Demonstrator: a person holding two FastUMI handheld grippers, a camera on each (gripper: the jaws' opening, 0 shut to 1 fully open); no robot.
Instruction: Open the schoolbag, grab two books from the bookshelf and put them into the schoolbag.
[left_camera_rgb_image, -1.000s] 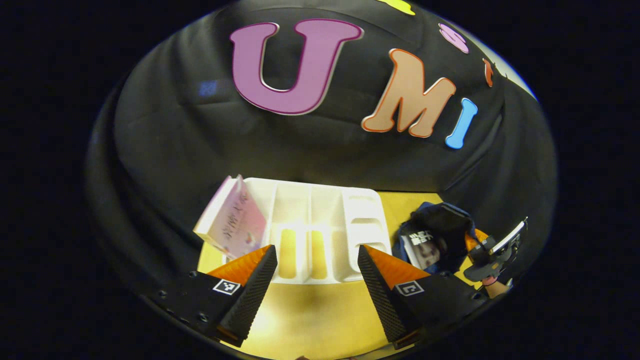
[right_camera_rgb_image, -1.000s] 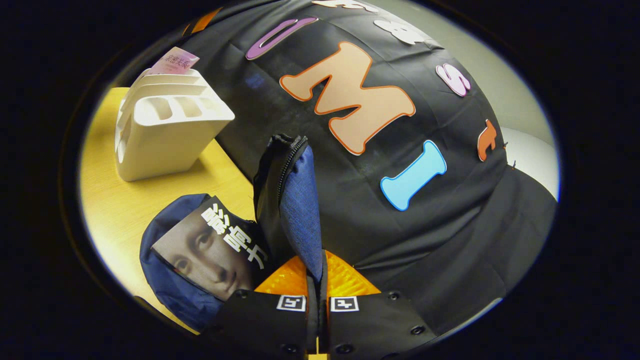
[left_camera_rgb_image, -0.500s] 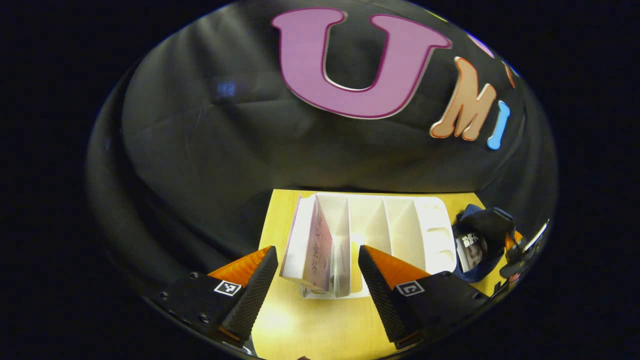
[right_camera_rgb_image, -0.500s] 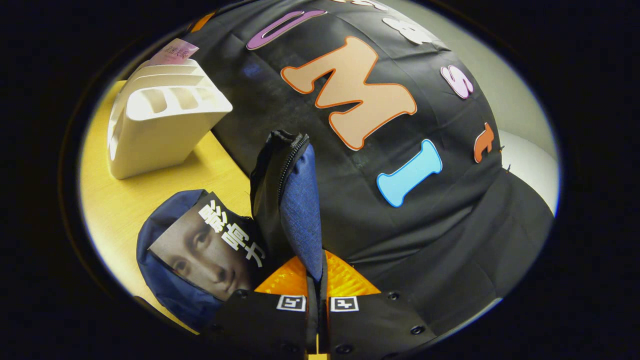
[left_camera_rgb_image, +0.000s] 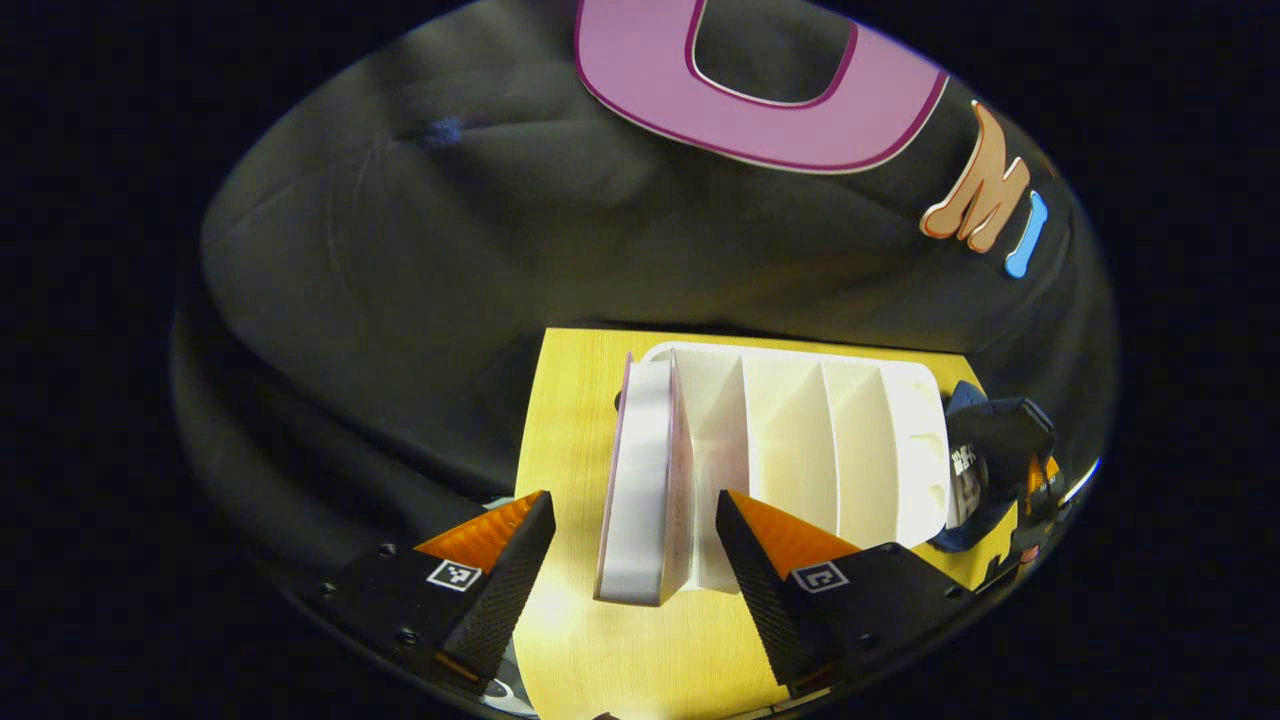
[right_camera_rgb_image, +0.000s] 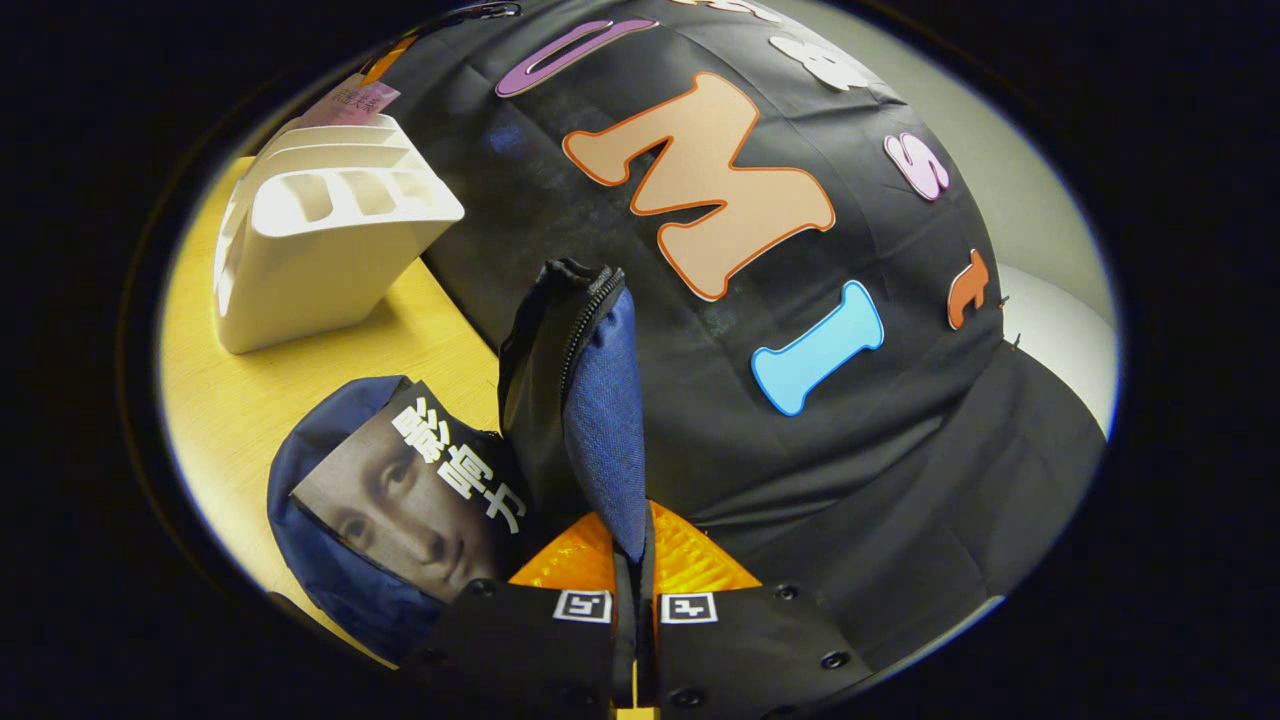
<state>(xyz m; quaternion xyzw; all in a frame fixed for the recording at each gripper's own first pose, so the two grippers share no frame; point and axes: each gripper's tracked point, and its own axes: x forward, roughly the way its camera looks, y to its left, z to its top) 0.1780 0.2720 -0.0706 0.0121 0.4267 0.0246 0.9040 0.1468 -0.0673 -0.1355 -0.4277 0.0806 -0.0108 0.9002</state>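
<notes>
Schoolbag of dark blue fabric (right_camera_rgb_image: 600, 400) sits on the yellow wooden tabletop (right_camera_rgb_image: 240, 400), to the right of the white plastic slotted bookshelf (right_camera_rgb_image: 320, 250) and well apart from it. The right gripper (right_camera_rgb_image: 634, 590) is clamped flat on the bag's raised flap beside the black zip, both fingers pressing the cloth and holding the mouth open. One book with a printed face on its cover (right_camera_rgb_image: 410, 490) already lies in the opening, so half the loading looks done.

In the left gripper view, the second book, a thick one with a pale pink cover and white page block (left_camera_rgb_image: 645, 490), stands upright in the leftmost slot of the bookshelf (left_camera_rgb_image: 830, 440), its edge facing the camera. The left gripper (left_camera_rgb_image: 635, 545) hovers with its jaws spread wide, one ribbed black finger on either side of the book and neither touching it. The schoolbag (left_camera_rgb_image: 990, 460) shows small at the right edge of that view.

By my reading the step in hand is the grab of the second book. The next move calls for pushing forward a little so the pads overlap the covers, closing squarely on both faces, then lifting straight up to clear the slot wall before carrying it across to the held-open bag
</notes>
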